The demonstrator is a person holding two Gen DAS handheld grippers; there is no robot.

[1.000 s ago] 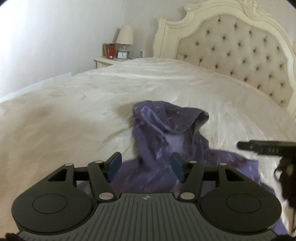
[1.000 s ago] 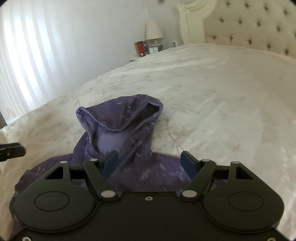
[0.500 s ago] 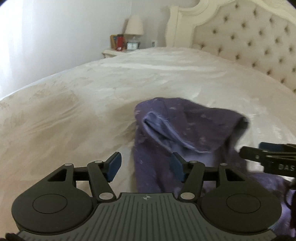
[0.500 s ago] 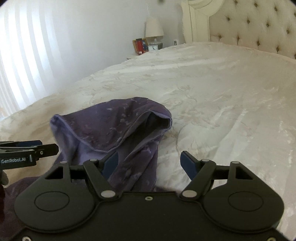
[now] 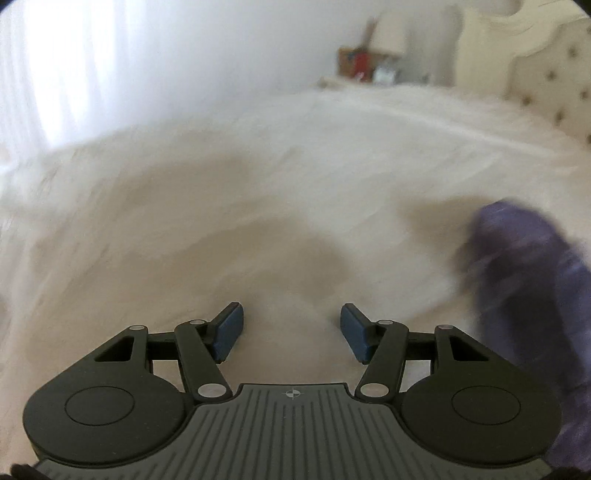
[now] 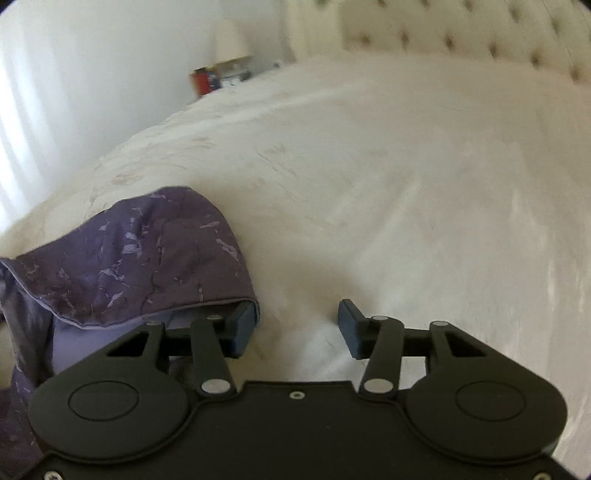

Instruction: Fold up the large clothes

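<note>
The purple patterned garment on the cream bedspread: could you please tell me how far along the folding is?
Nothing looks folded yet: the purple patterned garment lies bunched on the cream bedspread, its hood-like opening gaping. Nothing is in hand: the left gripper and right gripper are both open, over bare bedspread beside the cloth. Spreading it flat and every fold remain.

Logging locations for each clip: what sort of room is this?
A bedroom, most likely: a wide bed with a tufted headboard, and a lamp on a bedside stand.
</note>
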